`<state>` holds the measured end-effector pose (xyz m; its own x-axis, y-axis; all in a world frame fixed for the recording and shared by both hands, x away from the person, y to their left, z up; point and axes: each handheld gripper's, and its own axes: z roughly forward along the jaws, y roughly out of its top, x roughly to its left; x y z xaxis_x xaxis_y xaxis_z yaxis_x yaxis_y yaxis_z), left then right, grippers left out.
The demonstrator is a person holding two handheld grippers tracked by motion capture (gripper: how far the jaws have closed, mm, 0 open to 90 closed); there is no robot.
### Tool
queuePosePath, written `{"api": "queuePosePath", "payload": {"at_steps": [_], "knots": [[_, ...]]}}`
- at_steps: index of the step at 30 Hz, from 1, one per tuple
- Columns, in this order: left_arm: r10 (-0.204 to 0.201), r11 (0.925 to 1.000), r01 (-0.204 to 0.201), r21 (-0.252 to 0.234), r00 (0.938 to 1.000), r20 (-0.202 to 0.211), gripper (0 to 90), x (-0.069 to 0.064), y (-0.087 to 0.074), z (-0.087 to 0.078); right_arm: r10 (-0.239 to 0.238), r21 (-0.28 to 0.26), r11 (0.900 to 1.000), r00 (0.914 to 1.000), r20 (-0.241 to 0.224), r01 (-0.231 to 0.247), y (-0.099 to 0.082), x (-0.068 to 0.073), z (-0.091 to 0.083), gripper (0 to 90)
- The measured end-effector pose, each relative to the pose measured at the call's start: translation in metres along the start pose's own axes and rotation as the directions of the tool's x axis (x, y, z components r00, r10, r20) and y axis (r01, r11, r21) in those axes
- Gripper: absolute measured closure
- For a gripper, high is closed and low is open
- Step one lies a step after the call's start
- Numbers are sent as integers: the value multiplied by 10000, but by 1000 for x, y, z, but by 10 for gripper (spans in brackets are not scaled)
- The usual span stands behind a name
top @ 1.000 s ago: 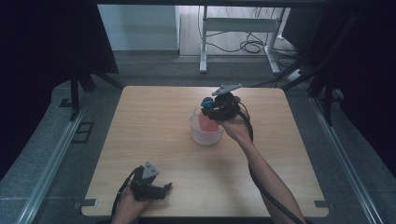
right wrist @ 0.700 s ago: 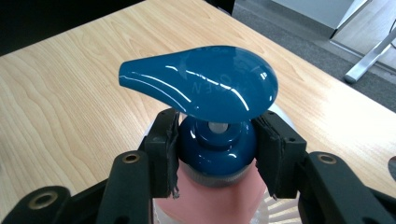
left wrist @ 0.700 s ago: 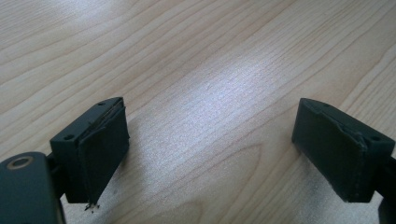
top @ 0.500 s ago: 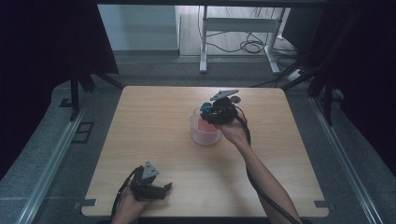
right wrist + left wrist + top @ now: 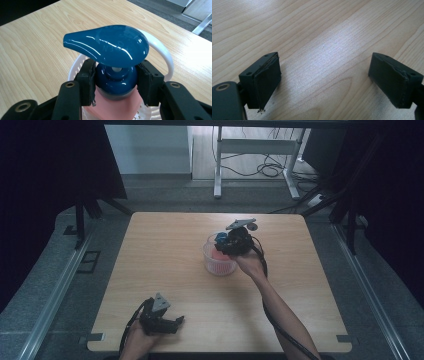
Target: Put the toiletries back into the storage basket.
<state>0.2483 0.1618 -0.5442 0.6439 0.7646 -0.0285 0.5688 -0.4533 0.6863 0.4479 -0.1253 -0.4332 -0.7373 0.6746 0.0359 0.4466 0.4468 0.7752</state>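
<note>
A pink pump bottle (image 5: 120,105) with a glossy blue pump head (image 5: 107,46) stands inside a white slotted basket (image 5: 160,50). My right gripper (image 5: 116,81) is shut on the bottle's blue collar, one pad on each side. From above, the right gripper (image 5: 227,244) hangs over the basket (image 5: 219,266) near the table's middle, and pink (image 5: 218,255) shows inside it. At the table's near left edge my left gripper (image 5: 175,322) rests open; in its own view the left gripper (image 5: 324,80) has only bare wood between wide-apart pads.
The light wooden table (image 5: 165,250) has open surface around the basket and toward the front. Beyond the far edge stand a white desk frame (image 5: 260,150) and floor cables. Dark curtains hang at both sides.
My right gripper has come down with the pump bottle, which now sits lower in the basket. The left gripper has stayed where it was.
</note>
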Motion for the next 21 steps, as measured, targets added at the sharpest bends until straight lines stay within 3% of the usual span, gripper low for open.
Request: {"api": "queuePosePath", "payload": {"at_steps": [7, 21], "knots": [[2, 10000, -2, 3, 10000, -2, 105, 0, 0, 0, 498, -78, 9987, 9985, -246, -500, -5, -6, 1, 467], [4, 10000, -4, 4, 10000, -1, 105, 0, 0, 0, 307, -211, 9993, 9994, -186, -311, -5, -4, -5, 383]]}}
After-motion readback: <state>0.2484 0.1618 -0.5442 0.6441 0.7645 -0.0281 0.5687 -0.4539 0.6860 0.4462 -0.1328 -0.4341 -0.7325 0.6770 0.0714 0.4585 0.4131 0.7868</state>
